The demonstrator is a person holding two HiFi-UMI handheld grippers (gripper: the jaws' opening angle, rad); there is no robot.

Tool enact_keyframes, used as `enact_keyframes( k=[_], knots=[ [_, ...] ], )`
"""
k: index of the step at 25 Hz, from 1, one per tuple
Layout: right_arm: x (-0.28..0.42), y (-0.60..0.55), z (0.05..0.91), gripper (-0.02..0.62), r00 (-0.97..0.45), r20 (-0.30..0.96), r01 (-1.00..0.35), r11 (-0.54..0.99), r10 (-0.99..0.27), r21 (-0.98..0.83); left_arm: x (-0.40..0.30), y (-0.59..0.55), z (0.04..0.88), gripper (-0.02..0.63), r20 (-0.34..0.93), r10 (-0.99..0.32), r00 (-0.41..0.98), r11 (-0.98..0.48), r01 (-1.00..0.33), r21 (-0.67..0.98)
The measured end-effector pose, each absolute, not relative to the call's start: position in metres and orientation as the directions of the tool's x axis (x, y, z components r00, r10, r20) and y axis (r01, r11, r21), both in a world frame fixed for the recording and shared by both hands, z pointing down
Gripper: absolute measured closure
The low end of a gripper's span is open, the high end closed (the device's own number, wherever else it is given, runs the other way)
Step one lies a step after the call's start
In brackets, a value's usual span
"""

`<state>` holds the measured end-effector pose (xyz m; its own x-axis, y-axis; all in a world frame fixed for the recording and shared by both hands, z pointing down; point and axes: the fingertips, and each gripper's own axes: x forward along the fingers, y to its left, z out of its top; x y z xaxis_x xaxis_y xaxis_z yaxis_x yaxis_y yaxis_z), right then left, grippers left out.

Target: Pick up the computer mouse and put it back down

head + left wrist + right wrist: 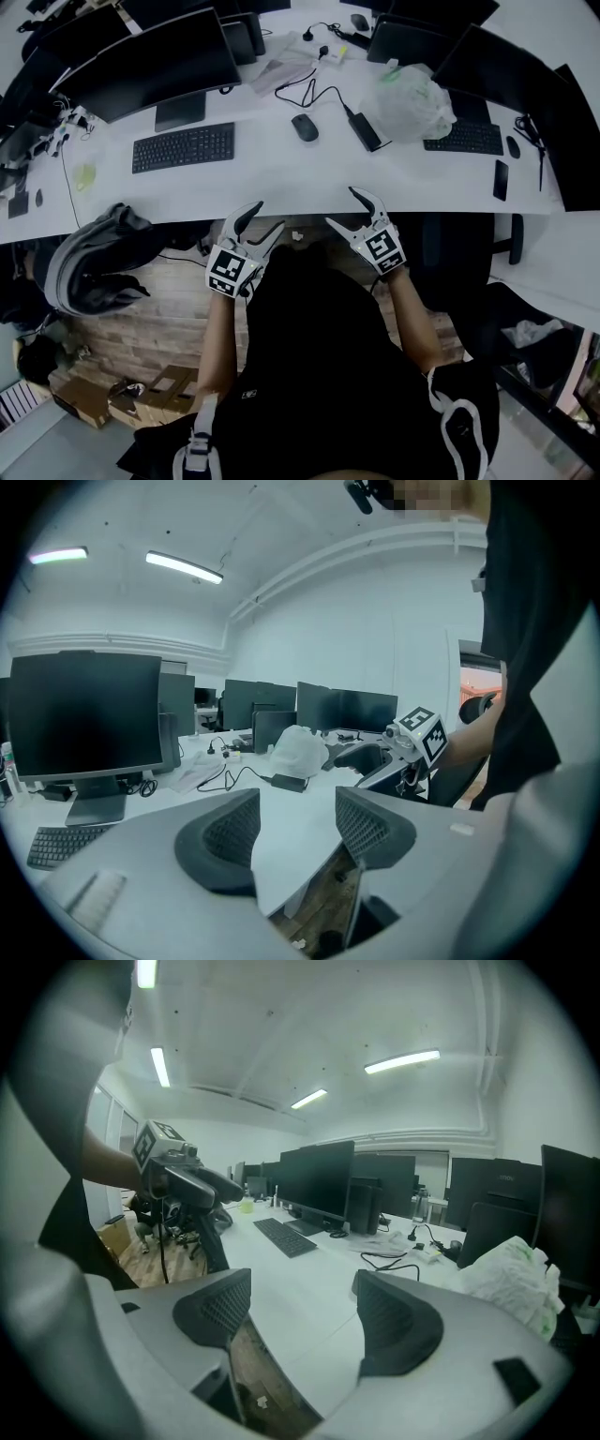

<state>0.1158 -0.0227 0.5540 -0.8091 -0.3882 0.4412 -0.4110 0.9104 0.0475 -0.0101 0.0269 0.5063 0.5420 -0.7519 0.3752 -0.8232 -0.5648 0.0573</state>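
Desk surface (281,187) was spread wide before the person, and the step in hand was judged to be the reach toward the computer mouse (305,127), with no grip yet made. The mouse was seen lying on the desk well beyond both grippers, between the keyboard (183,147) on one side and the power adapter (366,131) on the other, with a loop of black cable (314,94) just behind it. For the reach to be done well, it was judged that one gripper should be carried forward over the desk edge and lowered until its jaws straddled the mouse across its narrow sides, the cable and adapter being kept clear. The jaws should then be closed gently, since a smooth rounded shell could be squeezed out. The left gripper (261,223) was held at the near desk edge with its jaws set well apart, and nothing was found between its ribbed pads (232,829). The right gripper (345,208) was likewise held wide open at the edge, empty, with nothing touched.
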Motion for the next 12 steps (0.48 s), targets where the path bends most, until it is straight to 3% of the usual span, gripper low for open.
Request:
enact_keyframes(
  k=[12],
  knots=[
    [0.088,-0.058,0.545,0.255,-0.785,0.443,-0.450,0.890,-0.432,0.071,-0.037,-0.020,0.496,0.370,0.339,-0.743,0.576,-0.598,-0.800,0.049]
  ],
)
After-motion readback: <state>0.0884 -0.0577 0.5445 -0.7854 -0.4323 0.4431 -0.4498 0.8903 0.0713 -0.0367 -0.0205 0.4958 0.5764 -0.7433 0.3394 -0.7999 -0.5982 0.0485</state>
